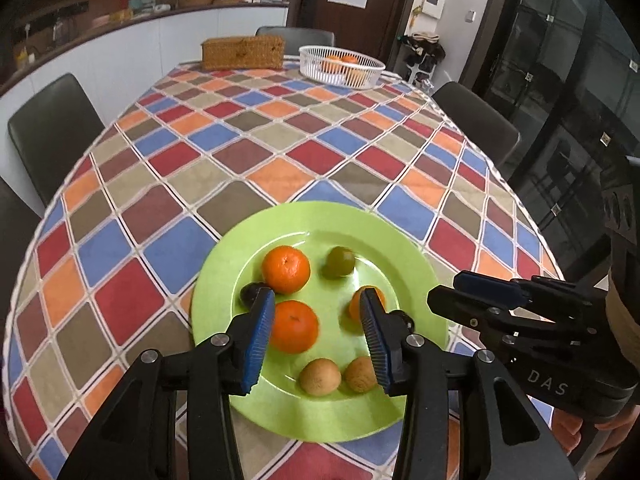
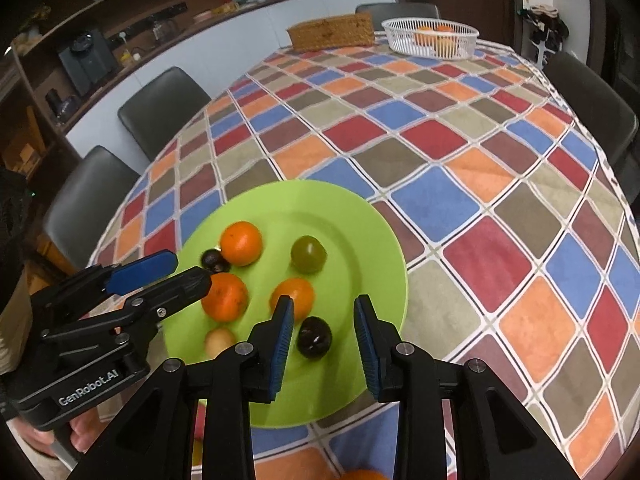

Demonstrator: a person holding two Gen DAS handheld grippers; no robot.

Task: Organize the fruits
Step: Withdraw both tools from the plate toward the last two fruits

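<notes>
fruits (image 1: 285, 269) crowd green plate (image 1: 416, 268) (both jaws spread above).

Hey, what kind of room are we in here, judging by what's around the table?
Most likely a home dining room. A long table with a checkered tablecloth has dark chairs around it, a counter with cluttered shelves runs along the wall, and a white basket holds fruit.
</notes>
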